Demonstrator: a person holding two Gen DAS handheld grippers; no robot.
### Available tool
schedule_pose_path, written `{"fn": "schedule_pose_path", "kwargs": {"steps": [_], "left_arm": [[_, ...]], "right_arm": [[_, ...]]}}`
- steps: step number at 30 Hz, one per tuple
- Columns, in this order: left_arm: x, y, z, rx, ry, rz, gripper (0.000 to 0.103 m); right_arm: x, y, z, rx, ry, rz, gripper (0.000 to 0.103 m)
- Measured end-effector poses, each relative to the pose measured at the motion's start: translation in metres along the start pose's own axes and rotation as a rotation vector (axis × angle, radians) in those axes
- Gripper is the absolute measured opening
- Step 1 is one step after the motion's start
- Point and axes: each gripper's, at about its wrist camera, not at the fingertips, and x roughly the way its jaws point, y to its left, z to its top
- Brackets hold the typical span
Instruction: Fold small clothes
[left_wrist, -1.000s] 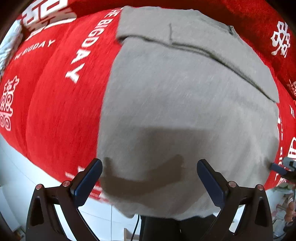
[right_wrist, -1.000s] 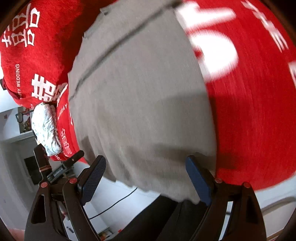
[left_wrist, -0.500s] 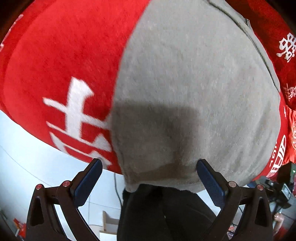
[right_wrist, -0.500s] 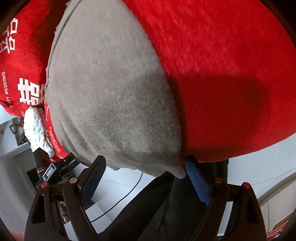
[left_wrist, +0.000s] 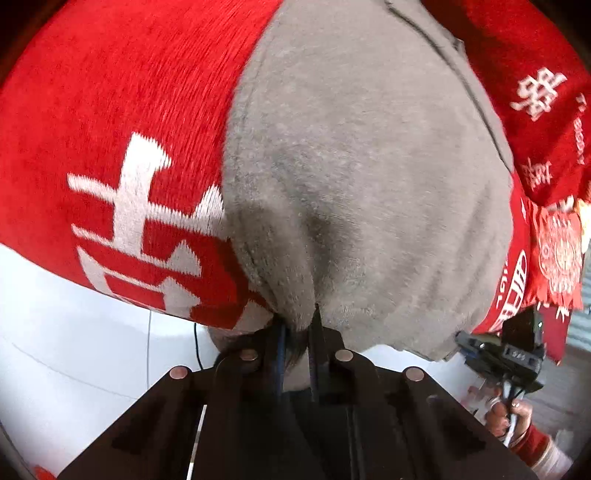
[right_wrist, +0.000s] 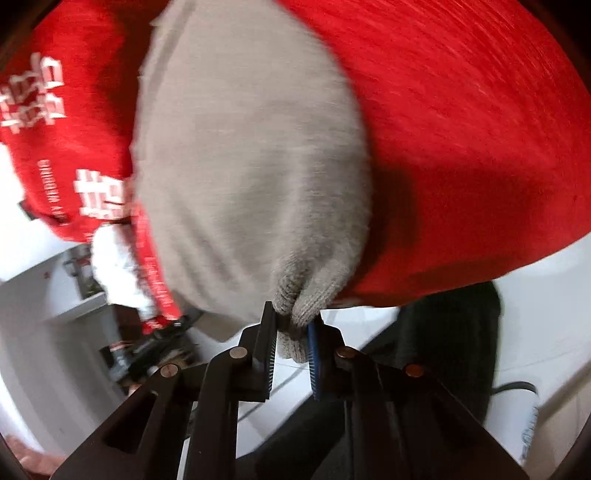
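A grey knitted garment lies flat on a red cloth-covered table, its near hem hanging at the table's front edge. My left gripper is shut on the hem near the garment's left corner, and the fabric bunches into the jaws. In the right wrist view the same garment shows, and my right gripper is shut on a bunched fold of its near right corner. The right gripper also shows at the far right of the left wrist view.
The red cloth carries white characters and lettering and drapes over the table's front edge. A white bundle lies at the far left edge. Below are a white floor and dark trouser legs.
Both grippers moved down to the garment's near hem and went from wide open to shut on it. The fabric now puckers at each grip.
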Motion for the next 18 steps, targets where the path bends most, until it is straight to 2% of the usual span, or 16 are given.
{"fn": "schedule_pose_path", "kwargs": {"steps": [4, 8, 9, 13, 18], "left_arm": [[-0.033, -0.007, 0.007, 0.046, -0.039, -0.105, 0.011], [-0.063, -0.023, 0.021, 0.071, -0.108, -0.172, 0.011], [-0.073, -0.023, 0.041, 0.073, -0.129, -0.189, 0.011], [-0.095, -0.029, 0.087, 0.074, -0.204, -0.234, 0.011], [-0.116, -0.056, 0.139, 0.099, -0.267, -0.227, 0.011]], "right_arm": [[-0.018, 0.032, 0.006, -0.025, -0.051, 0.139, 0.016], [-0.03, 0.066, 0.029, -0.043, -0.117, 0.253, 0.016], [-0.032, 0.074, 0.037, -0.046, -0.13, 0.282, 0.016], [-0.039, 0.097, 0.068, -0.058, -0.157, 0.355, 0.016], [-0.053, 0.125, 0.117, -0.057, -0.194, 0.414, 0.016]]}}
